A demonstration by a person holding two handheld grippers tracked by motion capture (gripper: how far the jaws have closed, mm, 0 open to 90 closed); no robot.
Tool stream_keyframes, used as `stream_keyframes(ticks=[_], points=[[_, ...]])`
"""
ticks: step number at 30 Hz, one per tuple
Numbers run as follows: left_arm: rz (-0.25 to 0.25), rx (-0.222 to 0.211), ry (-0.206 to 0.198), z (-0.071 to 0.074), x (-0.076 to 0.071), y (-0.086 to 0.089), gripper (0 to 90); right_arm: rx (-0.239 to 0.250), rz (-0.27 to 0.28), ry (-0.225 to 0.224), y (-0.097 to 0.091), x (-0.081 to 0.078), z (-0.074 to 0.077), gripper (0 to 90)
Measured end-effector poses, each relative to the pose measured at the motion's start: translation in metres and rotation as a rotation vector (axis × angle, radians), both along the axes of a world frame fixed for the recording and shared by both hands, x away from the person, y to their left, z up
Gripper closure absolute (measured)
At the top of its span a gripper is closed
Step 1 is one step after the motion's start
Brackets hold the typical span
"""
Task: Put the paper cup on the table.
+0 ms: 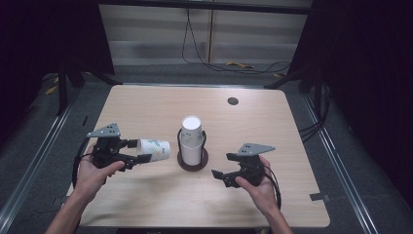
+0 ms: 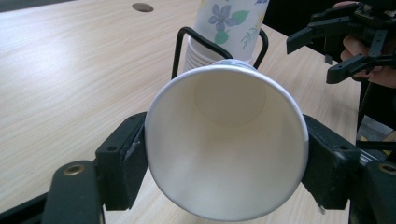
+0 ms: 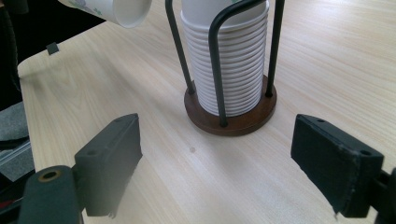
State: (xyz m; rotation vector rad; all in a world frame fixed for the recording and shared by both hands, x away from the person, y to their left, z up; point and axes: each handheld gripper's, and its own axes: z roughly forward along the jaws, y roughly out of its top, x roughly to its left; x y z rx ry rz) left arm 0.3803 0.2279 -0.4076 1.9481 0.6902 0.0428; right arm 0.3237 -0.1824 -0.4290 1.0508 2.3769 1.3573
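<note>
A white paper cup with a floral print (image 1: 155, 148) lies sideways above the table, and my left gripper (image 1: 140, 151) is shut on it near its rim. In the left gripper view the cup's open mouth (image 2: 226, 140) faces the camera, pinched between both jaws. A stack of paper cups (image 1: 191, 141) stands upside down in a black wire holder with a round wooden base (image 3: 231, 116) at the table's middle. My right gripper (image 1: 221, 165) hovers open to the right of the holder, holding nothing. In the right gripper view its jaws are spread wide before the stack (image 3: 229, 60).
The light wooden table (image 1: 146, 107) has a small dark round hole (image 1: 233, 101) near its far edge. Black cables trail on the floor beyond the table. A piece of grey tape (image 1: 316, 197) sits at the table's front right corner.
</note>
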Motion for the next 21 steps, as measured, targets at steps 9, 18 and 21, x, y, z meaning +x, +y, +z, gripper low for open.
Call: stream_keyframes(ticks=[9, 18, 21], points=[[0.032, 0.084, 0.007, 0.008, 0.010, 0.002, 26.0, -0.001, -0.003, 0.004, 0.000, 0.001, 0.000, 16.2], [0.064, 0.153, -0.009, 0.014, 0.022, -0.001, 25.8, 0.001, -0.005, -0.001, -0.002, 0.001, 0.001, 16.5], [0.056, 0.187, -0.022, 0.015, 0.024, -0.004, 25.7, -0.001, -0.004, 0.000, -0.002, 0.001, 0.001, 16.7]])
